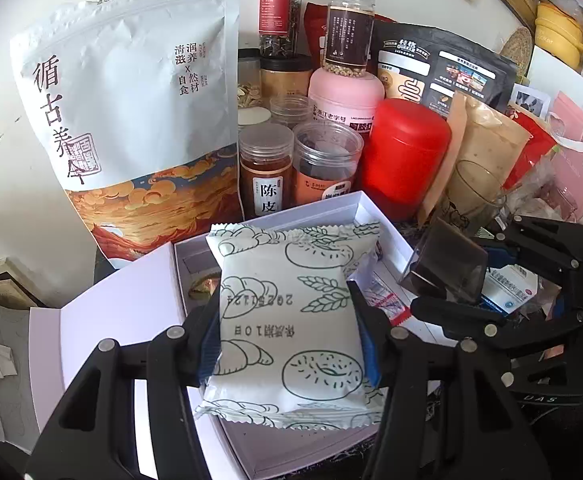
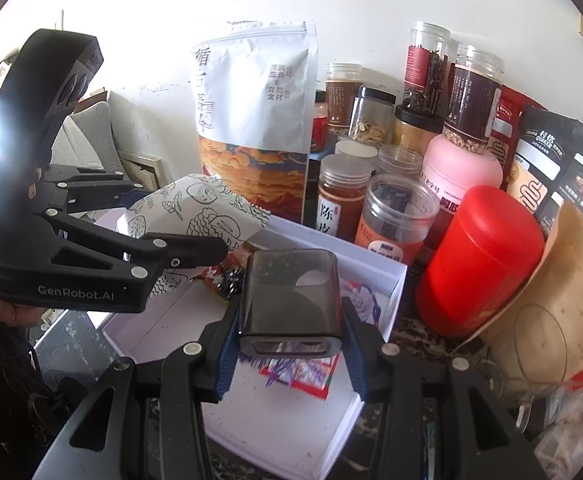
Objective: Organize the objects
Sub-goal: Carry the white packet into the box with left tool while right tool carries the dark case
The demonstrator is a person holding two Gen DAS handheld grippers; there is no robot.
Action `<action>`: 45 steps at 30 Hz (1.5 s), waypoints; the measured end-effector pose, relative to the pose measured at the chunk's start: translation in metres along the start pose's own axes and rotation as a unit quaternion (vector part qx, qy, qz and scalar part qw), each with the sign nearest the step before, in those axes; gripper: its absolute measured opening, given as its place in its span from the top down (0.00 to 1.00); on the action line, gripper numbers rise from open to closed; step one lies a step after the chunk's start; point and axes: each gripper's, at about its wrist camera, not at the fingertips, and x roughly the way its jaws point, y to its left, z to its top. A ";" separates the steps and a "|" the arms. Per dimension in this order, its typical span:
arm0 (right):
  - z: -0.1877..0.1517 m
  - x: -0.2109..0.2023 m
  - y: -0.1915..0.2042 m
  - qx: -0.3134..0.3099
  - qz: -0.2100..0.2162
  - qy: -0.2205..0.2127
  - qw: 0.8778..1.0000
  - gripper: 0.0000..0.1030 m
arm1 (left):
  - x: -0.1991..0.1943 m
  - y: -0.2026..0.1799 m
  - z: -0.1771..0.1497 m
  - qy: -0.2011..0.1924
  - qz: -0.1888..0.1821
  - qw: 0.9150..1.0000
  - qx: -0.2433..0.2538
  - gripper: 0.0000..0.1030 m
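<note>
Against the white wall at the back stands the largest item, a white stand-up pouch [image 1: 131,120] with an orange cloud print along its lower part, upright, at the left end of the row. Right of it the jars crowd together: a red canister [image 1: 405,156] with a domed lid, a pink bottle [image 1: 345,98] just behind it with a clear jar of pale beads stacked on top, and two clear-lidded jars [image 1: 266,168] with amber and orange contents directly in front. A black Quaker bag [image 1: 443,68] leans behind the red canister, and a tan pouch [image 1: 479,156] with a clear window leans at the canister's right. Below all this lies the open white box [image 2: 375,268], its lid flap folded out toward my left; small printed sachets lie on its floor. My left gripper [image 1: 287,328] is clamped on the white snack packet [image 1: 291,312] printed with bread and wheat outlines, blue pads pressing both long edges, packet held above the left half of the box. My right gripper [image 2: 289,344] is clamped on the smoky translucent case [image 2: 291,296], fingers pressing its two sides, case held upright above the right half of the box. Packet and case are apart, not touching.
</note>
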 end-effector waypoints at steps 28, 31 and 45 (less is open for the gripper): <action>-0.015 0.076 -0.010 -0.007 0.037 0.054 0.998 0.55 | 0.089 0.004 -0.003 0.065 0.017 0.997 0.022 0.48; -0.017 0.076 -0.011 -0.007 0.035 0.057 0.998 0.55 | 0.094 0.004 -0.005 0.070 0.016 0.997 0.022 0.48; -0.026 0.097 -0.015 0.001 0.019 0.111 0.994 0.55 | 0.112 -0.004 -0.013 0.092 0.023 0.995 0.040 0.47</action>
